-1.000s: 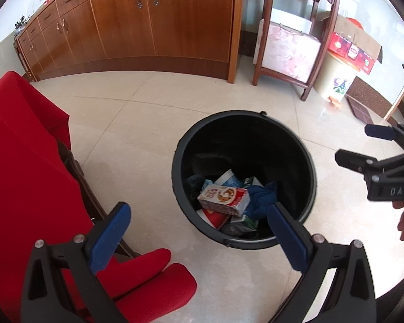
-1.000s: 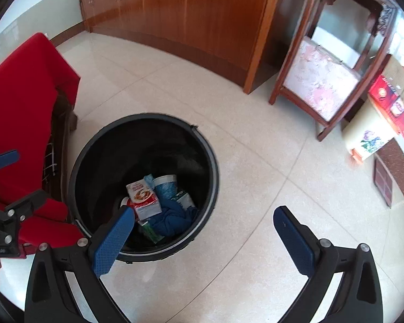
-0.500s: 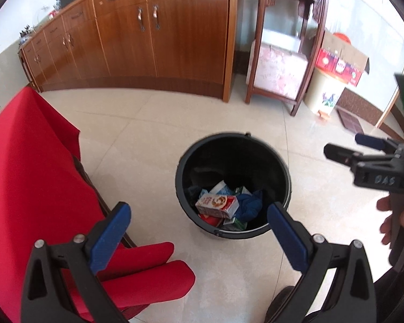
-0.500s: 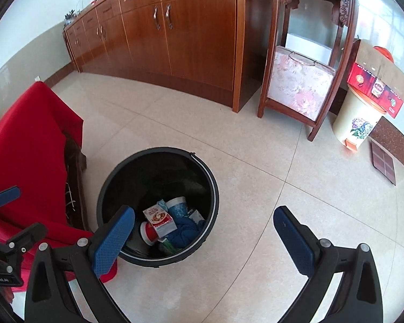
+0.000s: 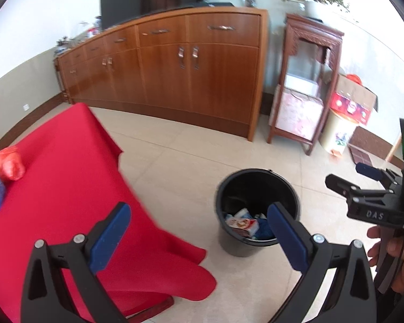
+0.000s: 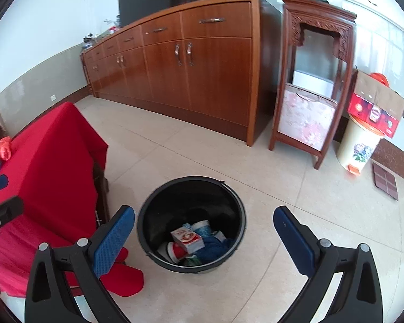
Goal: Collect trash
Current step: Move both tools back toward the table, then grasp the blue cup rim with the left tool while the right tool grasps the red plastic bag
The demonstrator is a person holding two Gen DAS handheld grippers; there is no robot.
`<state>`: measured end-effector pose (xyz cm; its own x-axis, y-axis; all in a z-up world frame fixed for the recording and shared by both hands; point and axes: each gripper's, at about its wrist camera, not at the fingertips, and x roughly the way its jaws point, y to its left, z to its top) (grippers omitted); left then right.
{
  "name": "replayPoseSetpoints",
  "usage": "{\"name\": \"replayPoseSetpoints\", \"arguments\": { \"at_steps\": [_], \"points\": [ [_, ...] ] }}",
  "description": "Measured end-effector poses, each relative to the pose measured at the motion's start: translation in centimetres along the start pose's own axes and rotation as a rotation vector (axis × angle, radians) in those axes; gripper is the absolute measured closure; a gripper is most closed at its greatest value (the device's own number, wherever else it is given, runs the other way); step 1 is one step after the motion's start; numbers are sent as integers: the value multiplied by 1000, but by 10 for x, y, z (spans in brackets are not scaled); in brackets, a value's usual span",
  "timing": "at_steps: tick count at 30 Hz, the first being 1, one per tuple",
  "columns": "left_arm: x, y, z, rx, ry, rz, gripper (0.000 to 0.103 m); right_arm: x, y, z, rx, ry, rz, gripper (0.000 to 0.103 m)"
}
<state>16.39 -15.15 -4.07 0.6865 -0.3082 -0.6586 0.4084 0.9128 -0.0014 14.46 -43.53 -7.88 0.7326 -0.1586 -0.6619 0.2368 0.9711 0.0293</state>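
Tiled floor (image 6: 296,183) with black bin (image 6: 192,224) of trash between right gripper (image 6: 203,238) fingers; left gripper (image 5: 196,228) beside red cloth (image 5: 54,177); both spread wide, holding nothing

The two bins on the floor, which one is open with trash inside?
The black bucket by the red cloth: open-topped, holding a carton. The cream flowered bin is covered by a cardboard box.
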Motion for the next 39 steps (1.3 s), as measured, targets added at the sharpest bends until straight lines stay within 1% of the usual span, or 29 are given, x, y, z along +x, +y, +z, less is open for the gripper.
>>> {"name": "replayPoseSetpoints", "arguments": {
  "at_steps": [5,8,12,17,20,22,23,25,27,30,34,39],
  "points": [
    [-16,29,-4,-41,-26,56,1,-7,37,3,-58,-23,55,0],
    [-28,53,-9,-73,-52,107,1,-7,64,4,-96,-36,107,0],
    [-47,94,-21,-143,-82,189,1,-6,100,2,-142,-43,178,0],
    [-70,149,-39,-244,-117,320,1,1,162,4,-186,-12,325,0],
    [-84,175,-50,-285,-140,385,1,-5,203,6,-235,-17,408,0],
    [-94,193,-56,-309,-151,427,1,-9,234,9,-298,0,443,0],
    [-96,200,-58,-318,-149,440,1,-11,249,11,-327,-2,445,0],
    [-100,218,-64,-339,-140,470,1,-15,270,17,-349,-1,461,0],
    [-101,231,-68,-357,-133,482,1,-14,294,27,-354,10,506,0],
    [-98,249,-70,-374,-123,499,1,-11,329,38,-386,21,543,0],
    [-88,267,-68,-386,-103,511,1,-3,373,44,-477,24,546,0],
    [-80,281,-66,-410,-105,518,1,11,407,50,-527,23,556,0]
  ]
}}
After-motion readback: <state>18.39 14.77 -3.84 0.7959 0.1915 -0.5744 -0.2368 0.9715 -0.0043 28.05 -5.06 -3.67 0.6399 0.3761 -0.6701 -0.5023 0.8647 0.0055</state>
